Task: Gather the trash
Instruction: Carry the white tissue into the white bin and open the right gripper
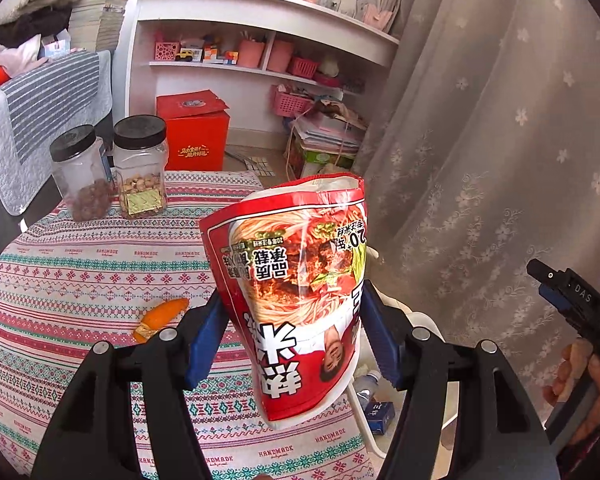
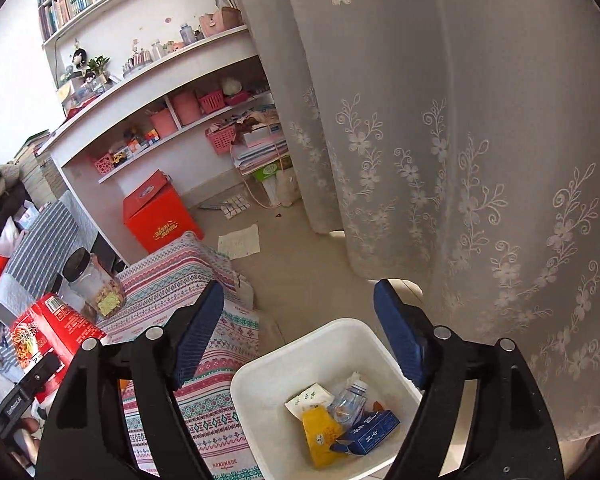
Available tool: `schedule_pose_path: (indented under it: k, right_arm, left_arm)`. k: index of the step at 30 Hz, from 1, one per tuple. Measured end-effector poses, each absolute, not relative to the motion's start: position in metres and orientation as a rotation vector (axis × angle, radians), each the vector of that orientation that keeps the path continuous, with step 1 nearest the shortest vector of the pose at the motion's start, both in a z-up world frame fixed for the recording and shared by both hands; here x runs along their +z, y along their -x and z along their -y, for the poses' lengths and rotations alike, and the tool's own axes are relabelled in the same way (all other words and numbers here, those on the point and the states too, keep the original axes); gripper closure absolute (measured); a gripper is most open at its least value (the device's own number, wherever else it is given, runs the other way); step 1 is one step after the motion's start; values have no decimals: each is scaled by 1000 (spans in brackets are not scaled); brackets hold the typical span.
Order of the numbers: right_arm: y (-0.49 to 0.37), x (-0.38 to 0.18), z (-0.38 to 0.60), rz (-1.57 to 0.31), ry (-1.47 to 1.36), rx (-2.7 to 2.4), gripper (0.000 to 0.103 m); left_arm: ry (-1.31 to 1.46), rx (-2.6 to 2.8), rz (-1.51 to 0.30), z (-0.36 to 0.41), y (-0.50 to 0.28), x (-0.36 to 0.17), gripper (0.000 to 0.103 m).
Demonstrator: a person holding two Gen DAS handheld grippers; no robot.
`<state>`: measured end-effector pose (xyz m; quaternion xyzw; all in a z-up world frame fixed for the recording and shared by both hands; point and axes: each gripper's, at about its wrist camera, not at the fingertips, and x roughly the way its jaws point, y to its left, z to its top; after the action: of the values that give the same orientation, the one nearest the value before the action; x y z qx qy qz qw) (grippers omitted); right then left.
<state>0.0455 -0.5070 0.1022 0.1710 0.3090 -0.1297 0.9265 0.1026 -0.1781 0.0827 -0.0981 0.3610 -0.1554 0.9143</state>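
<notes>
My left gripper [image 1: 292,336] is shut on a red noodle bag [image 1: 296,280], which it holds upside down over the table's right edge. The same red noodle bag [image 2: 48,336] shows at the far left of the right wrist view. An orange peel [image 1: 162,318] lies on the patterned tablecloth [image 1: 80,280] left of the bag. My right gripper [image 2: 300,336] stands open and empty above a white bin [image 2: 332,340]. In the bin lie a yellow packet [image 2: 320,436], a crushed plastic bottle [image 2: 350,400], a blue box [image 2: 374,430] and a white wrapper [image 2: 308,400].
Two black-lidded jars [image 1: 140,168] of nuts stand at the table's far side. A lace curtain [image 2: 480,160] hangs close on the right. A red box [image 2: 160,220] and a sheet of paper [image 2: 240,242] sit on the floor before white shelves [image 1: 260,40].
</notes>
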Motion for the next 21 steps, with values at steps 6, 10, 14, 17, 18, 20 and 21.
schedule_pose_path:
  k: [6, 10, 14, 17, 18, 20, 21]
  right_arm:
    - [-52, 105, 498, -632, -345, -321, 23]
    - [-50, 111, 500, -590, -349, -391, 17]
    - [-48, 113, 511, -572, -384, -441, 16]
    - [-46, 112, 516, -563, -393, -480, 14]
    - [-46, 113, 518, -561, -395, -488, 14]
    - [-45, 113, 520, -557, -404, -497, 13]
    - [-45, 112, 520, -557, -409, -498, 12]
  left_arm:
    - [185, -300, -752, 166, -112, 82, 40]
    - [158, -326, -772, 176, -119, 79, 40]
    - [147, -391, -780, 202, -120, 77, 40]
    - [130, -446, -782, 228, -116, 75, 39]
    - [126, -465, -785, 238, -115, 74, 39]
    - [123, -495, -787, 254, -112, 73, 39]
    - [121, -504, -785, 260, -110, 72, 39]
